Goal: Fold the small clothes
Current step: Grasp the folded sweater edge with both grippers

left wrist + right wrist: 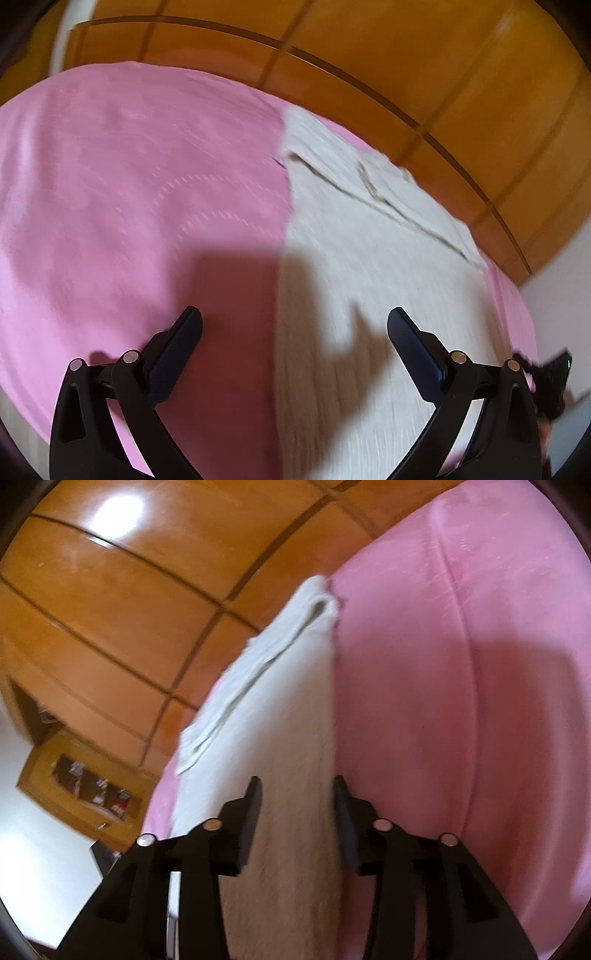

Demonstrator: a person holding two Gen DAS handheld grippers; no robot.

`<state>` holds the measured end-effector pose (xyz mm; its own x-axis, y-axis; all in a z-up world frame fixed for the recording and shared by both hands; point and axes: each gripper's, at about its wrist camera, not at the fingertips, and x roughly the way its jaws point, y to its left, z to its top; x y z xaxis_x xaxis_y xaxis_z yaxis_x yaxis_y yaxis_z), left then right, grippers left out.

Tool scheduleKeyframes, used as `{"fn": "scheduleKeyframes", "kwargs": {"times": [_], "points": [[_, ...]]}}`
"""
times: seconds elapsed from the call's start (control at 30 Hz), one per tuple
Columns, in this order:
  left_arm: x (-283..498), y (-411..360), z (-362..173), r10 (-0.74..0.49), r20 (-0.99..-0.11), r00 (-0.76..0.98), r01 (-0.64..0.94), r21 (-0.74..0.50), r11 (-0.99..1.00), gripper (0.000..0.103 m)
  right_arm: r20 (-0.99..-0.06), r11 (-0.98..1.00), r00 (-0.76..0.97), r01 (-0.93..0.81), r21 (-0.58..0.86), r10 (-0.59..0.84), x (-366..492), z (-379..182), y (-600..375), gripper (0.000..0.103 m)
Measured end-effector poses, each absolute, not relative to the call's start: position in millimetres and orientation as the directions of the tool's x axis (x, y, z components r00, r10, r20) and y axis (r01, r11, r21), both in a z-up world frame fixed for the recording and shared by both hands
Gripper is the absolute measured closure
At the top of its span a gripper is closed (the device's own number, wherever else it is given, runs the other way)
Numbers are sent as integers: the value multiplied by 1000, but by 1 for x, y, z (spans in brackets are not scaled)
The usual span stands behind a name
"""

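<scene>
**Ana:** From the left wrist view, the left gripper (294,321) hung wide apart over the bed, nothing between its fingers. One finger sat over the pink bedspread (122,177), the other over the white garment (369,251).

**Ben:** And the garment itself?

**Ana:** It lay spread flat on the bedspread, to the right of that gripper, with a folded-over part at its far end near the wooden headboard (424,66). The picture was blurred, so I could not tell its exact shape.

**Ben:** Over to the right wrist view, then.

**Ana:** The right gripper (297,788) was parted at a middling width, its fingers straddling the garment's long edge (whether they touched cloth, I could not say). The white garment ran away from it in a long strip toward the headboard, doubled up at the far end. A small wooden cabinet (79,781) stood off to the side.

**Ben:** How would it handle?

**Ana:** By my guess, light, soft and limp, knit-like, no stiffness to hold a shape. It would sag and drag on the fuzzy bedspread. I would have pinched it at the near corners or along the edge, one gripper per corner, taking a single layer.
</scene>
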<state>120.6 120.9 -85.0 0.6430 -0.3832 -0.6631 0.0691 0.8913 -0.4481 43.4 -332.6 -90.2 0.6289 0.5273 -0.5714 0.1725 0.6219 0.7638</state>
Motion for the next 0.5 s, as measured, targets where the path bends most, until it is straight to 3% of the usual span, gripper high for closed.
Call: {"fn": "scheduleKeyframes", "kwargs": {"times": [0.13,0.27,0.37,0.5], "points": [[102,117,-90,-496,-632,595,147,-522,840,5,-532,587,590,118,801,607,31,-93,-314,61],[88,115,-94,-534,-627,566,161,-552,818,22,-539,603,579,100,792,612,20,-95,-300,70],[85,115,-96,-546,-630,553,145,-573,807,35,-509,558,583,113,822,633,19,-100,-296,71],[84,107,-100,-585,-621,522,150,-608,779,35,-506,560,574,96,823,644,22,-100,-289,73]]}}
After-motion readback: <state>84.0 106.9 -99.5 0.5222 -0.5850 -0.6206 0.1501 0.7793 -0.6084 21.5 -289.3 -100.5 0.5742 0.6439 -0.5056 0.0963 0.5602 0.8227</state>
